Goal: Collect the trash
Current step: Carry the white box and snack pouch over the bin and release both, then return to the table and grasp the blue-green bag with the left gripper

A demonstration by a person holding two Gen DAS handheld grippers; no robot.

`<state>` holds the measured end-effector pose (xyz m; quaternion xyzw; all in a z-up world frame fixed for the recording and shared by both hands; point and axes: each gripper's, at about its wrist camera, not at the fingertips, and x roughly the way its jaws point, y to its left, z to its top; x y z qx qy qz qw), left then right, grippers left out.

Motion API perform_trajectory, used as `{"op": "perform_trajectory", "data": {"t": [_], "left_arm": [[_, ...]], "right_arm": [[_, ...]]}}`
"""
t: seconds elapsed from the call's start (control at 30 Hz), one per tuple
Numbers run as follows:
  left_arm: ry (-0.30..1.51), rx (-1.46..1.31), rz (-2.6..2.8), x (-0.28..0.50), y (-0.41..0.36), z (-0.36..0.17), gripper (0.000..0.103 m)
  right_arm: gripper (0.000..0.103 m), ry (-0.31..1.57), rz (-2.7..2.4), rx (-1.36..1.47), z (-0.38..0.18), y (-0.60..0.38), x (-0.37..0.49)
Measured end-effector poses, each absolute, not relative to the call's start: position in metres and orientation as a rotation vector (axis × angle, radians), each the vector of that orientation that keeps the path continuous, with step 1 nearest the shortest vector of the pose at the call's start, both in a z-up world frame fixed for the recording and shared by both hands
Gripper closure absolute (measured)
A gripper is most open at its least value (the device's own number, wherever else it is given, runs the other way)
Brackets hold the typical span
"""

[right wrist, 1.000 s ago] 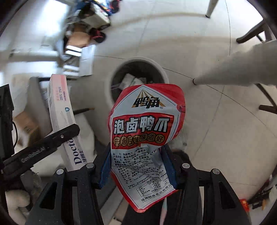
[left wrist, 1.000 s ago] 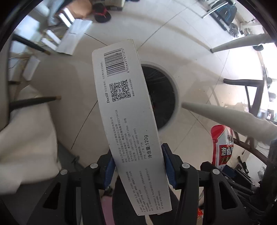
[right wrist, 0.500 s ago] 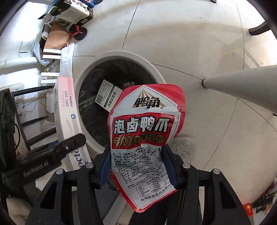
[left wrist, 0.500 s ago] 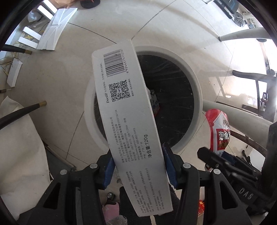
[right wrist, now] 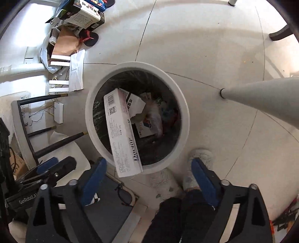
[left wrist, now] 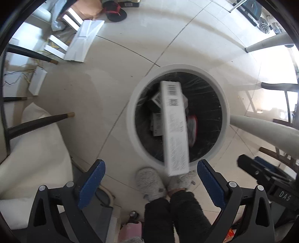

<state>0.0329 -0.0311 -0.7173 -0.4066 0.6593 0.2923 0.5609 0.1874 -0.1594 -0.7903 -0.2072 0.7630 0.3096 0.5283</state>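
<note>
A white round bin with a black liner stands on the tiled floor below both grippers. A long white printed box is falling into it, blurred, its lower end still over the near rim. The red snack pouch lies blurred inside among other boxes. My left gripper hangs above the bin's near edge, jaws opening wide with nothing between the blue pads. My right gripper does the same, also with nothing between its pads. Each gripper shows at the edge of the other's view.
A person's feet in grey slippers stand by the bin. A pale table leg slants in at the right. Dark chair legs and a white cushion are left. Boxes, paper and a sandal lie far left.
Both grippers went from shut to wide open. The left let go of the white box and the right let go of the red pouch; both dropped towards the bin.
</note>
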Motion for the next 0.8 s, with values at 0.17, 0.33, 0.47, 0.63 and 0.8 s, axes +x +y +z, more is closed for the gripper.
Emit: {"op": "perform_trajectory", "data": {"t": [0.17,0.33,0.47,0.63,0.8], "left_arm": [[1.564,-0.918,0.73,0.023,-0.042,-0.694,0.002],[1.551,-0.901,0.765,0.01,-0.05,-0.655,0.002],[1.543,-0.874,0.781,0.001,-0.058,-0.615,0.002],[1.526,-0.869,0.781,-0.012,-0.072,-0.562,0.002],[1.493,-0.861,0.781,-0.019,-0.088,-0.497,0.002]], "right_arm": [[0.001,1.75,0.71,-0.573,-0.768,-0.165,0.184],[0.001,1.709,0.703,-0.614,-0.731,-0.172,0.179],[0.001,1.665,0.726,-0.646,-0.69,-0.18,0.174],[0.001,1.641,0.751,-0.647,-0.629,-0.191,0.167],[0.001,1.649,0.767,-0.621,-0.561,-0.205,0.158]]}}
